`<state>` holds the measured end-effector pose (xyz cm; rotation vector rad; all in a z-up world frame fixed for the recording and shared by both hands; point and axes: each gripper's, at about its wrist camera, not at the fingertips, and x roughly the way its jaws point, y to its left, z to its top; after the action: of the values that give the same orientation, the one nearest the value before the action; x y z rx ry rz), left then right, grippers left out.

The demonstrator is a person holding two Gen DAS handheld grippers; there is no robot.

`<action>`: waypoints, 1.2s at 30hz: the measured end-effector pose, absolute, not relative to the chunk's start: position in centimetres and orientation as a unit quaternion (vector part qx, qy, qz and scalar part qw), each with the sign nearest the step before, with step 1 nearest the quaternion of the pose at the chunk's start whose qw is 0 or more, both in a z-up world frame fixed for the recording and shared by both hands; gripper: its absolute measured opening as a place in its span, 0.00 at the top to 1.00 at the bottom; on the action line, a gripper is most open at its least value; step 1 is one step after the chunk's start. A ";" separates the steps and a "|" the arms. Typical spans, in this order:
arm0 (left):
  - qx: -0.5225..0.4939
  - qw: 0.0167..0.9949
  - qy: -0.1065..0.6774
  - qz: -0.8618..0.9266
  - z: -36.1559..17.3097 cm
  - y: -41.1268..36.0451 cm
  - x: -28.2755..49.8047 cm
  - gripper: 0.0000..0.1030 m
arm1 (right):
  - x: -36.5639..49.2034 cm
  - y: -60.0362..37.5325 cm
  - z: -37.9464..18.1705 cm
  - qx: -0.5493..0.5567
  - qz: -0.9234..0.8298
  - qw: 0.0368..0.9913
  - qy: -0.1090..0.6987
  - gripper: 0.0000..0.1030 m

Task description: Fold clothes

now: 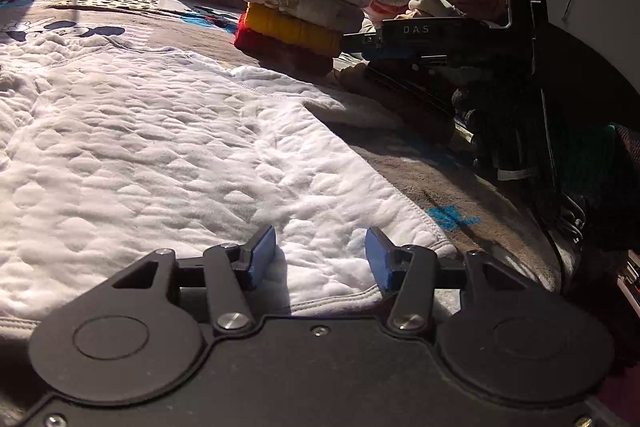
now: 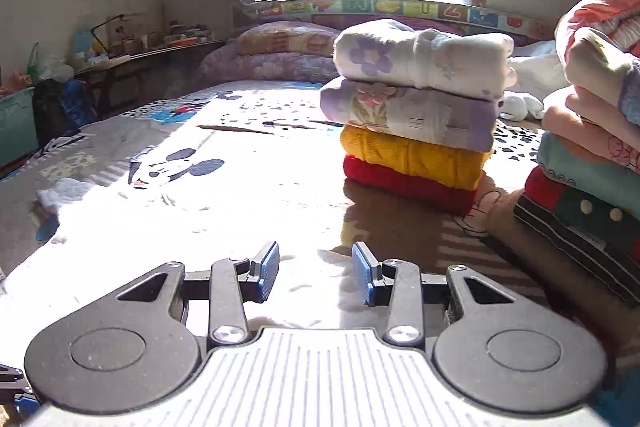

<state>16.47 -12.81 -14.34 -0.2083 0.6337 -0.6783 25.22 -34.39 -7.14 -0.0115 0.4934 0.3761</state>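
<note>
Left wrist view shows a white quilted garment [image 1: 168, 155] spread flat on the bed [image 1: 420, 167], its hem just under the left tongs [image 1: 320, 255], whose fingers stand apart and empty. Beyond the garment sits a stack of folded clothes [image 2: 416, 115]; the right tongs [image 2: 316, 273], also apart, hover near that stack.

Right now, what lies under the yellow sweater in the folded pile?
Under the yellow sweater lies a folded red sweater, which rests on the bed cover. Two flowered pieces are stacked on top. Anything deeper inside the folds is hidden.
</note>
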 end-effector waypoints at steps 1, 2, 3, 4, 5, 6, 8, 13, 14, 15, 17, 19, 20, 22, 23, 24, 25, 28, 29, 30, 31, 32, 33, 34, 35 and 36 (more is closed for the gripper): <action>-0.098 0.889 0.306 -0.326 -14.3 -12.8 16.4 0.53 | 25.6 -32.7 -7.3 0.001 0.222 0.943 0.247 0.71; -0.096 0.890 0.306 -0.325 -14.3 -12.9 16.3 0.53 | 25.7 -31.9 -8.0 0.000 0.226 0.939 0.260 0.74; -0.093 0.890 0.307 -0.324 -14.3 -12.9 16.3 0.53 | 25.8 -31.2 -8.8 -0.002 0.228 0.935 0.273 0.74; -0.090 0.890 0.308 -0.323 -14.3 -12.9 16.2 0.53 | 26.4 -30.9 -11.0 -0.004 0.223 0.919 0.324 0.74; -0.086 0.891 0.309 -0.323 -14.3 -13.0 16.1 0.53 | 26.9 -30.7 -13.3 -0.005 0.218 0.901 0.376 0.73; -0.083 0.891 0.310 -0.323 -14.3 -13.1 16.1 0.52 | 26.0 -31.3 -13.9 0.014 0.223 0.909 0.351 0.74; -0.077 0.891 0.309 -0.323 -14.3 -13.1 16.0 0.52 | 25.7 -32.4 -13.6 0.066 0.215 0.910 0.347 0.73; -0.076 0.891 0.309 -0.324 -14.2 -12.9 15.8 0.51 | 22.3 -34.6 -11.2 0.186 0.228 0.912 0.285 0.71; -0.076 0.891 0.309 -0.324 -14.1 -12.9 15.7 0.51 | 21.8 -34.4 -11.7 0.181 0.230 0.909 0.296 0.71; -0.076 0.891 0.309 -0.323 -14.0 -12.8 15.7 0.51 | 21.3 -34.2 -12.2 0.174 0.232 0.906 0.308 0.72; -0.073 0.891 0.309 -0.323 -13.9 -12.9 15.6 0.51 | 20.9 -33.3 -14.2 0.147 0.225 0.894 0.359 0.74; -0.069 0.892 0.309 -0.322 -14.0 -12.9 15.4 0.51 | 20.1 -33.6 -15.0 0.156 0.222 0.900 0.341 0.79; -0.067 0.893 0.308 -0.322 -14.0 -13.0 15.4 0.51 | 19.9 -33.9 -14.7 0.170 0.216 0.901 0.334 0.81; -0.064 0.894 0.306 -0.321 -13.9 -12.9 15.1 0.51 | 19.0 -34.5 -13.5 0.207 0.213 0.904 0.307 0.79; -0.062 0.894 0.305 -0.322 -13.8 -12.9 14.9 0.51 | 18.3 -34.7 -12.9 0.219 0.211 0.906 0.293 0.79; -0.060 0.894 0.303 -0.323 -13.7 -12.8 14.8 0.51 | 17.5 -35.0 -12.6 0.231 0.201 0.907 0.289 0.79; -0.058 0.895 0.302 -0.324 -13.5 -12.7 14.6 0.51 | 16.8 -35.2 -12.3 0.243 0.189 0.908 0.285 0.79; -0.026 0.899 0.289 -0.328 -12.8 -12.8 13.8 0.48 | 14.5 -35.6 -12.5 0.280 0.150 0.899 0.301 0.58; -0.012 0.902 0.285 -0.324 -12.6 -12.7 13.5 0.47 | 13.7 -35.6 -12.7 0.291 0.138 0.895 0.310 0.54; 0.002 0.906 0.279 -0.318 -12.2 -12.5 13.3 0.47 | 12.8 -35.6 -12.9 0.301 0.125 0.890 0.319 0.54; 0.015 0.909 0.273 -0.313 -11.9 -12.2 13.0 0.47 | 12.1 -35.4 -13.2 0.309 0.118 0.887 0.324 0.54; 0.026 0.910 0.268 -0.315 -11.5 -11.9 12.8 0.46 | 11.5 -35.2 -13.4 0.317 0.112 0.883 0.328 0.54; 0.042 0.907 0.264 -0.325 -11.2 -11.6 12.5 0.42 | 10.9 -34.9 -13.6 0.322 0.107 0.882 0.328 0.54; 0.063 0.902 0.262 -0.337 -11.2 -11.6 12.2 0.40 | 10.4 -34.6 -13.9 0.326 0.102 0.881 0.328 0.54; 0.096 0.901 0.255 -0.338 -11.6 -12.0 11.7 0.35 | 10.1 -34.4 -14.1 0.328 0.102 0.882 0.323 0.54; 0.129 0.899 0.248 -0.338 -12.0 -12.4 11.3 0.35 | 9.9 -34.1 -14.2 0.330 0.101 0.883 0.317 0.54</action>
<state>11.30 -12.39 -11.96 0.2671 0.5135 -0.6998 9.88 -34.15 -14.24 0.6868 0.6602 0.2101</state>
